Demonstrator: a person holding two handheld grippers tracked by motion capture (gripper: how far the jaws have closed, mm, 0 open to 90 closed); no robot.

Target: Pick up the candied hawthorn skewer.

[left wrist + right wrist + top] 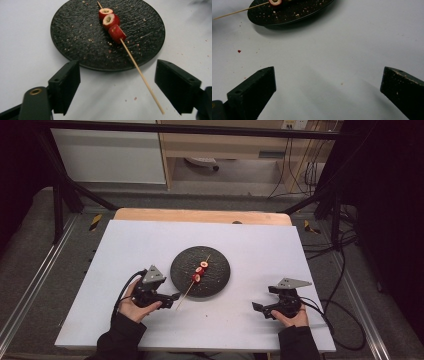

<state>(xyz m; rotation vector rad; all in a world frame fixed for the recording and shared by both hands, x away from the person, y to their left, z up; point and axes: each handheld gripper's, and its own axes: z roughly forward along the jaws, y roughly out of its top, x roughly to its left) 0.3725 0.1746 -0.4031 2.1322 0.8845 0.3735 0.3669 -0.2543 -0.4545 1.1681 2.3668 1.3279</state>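
Left gripper view looks along the left claw (117, 82), whose jaws stand wide with nothing pressed between them; the bare near end of the wooden skewer (140, 72) lies between them, closer to the right jaw, and touches neither. The skewer runs from that end up over the near rim of the black plate (75, 37), carrying three red fruit pieces (111, 23) threaded close together near its far tip. High view shows the plate at the middle of the white worktop (125, 250), the left claw (175, 296) just near-left of it by the stick's end, and the right claw (257, 308) well apart on the near right, also wide open and empty.

The step in hand looks like taking hold of the skewer by its bare end. To do it well, I would centre the stick between the jaws first, since it sits off to one side and a one-sided touch would roll or swing it. Close squarely across the stick, a little in from the tip, so it cannot pivot out. The stick is thin and lies flat on the worktop, so the jaw tips need to come down low. Lift gently and keep it near level, lest the fruit slide. The right claw could steady the plate's rim.
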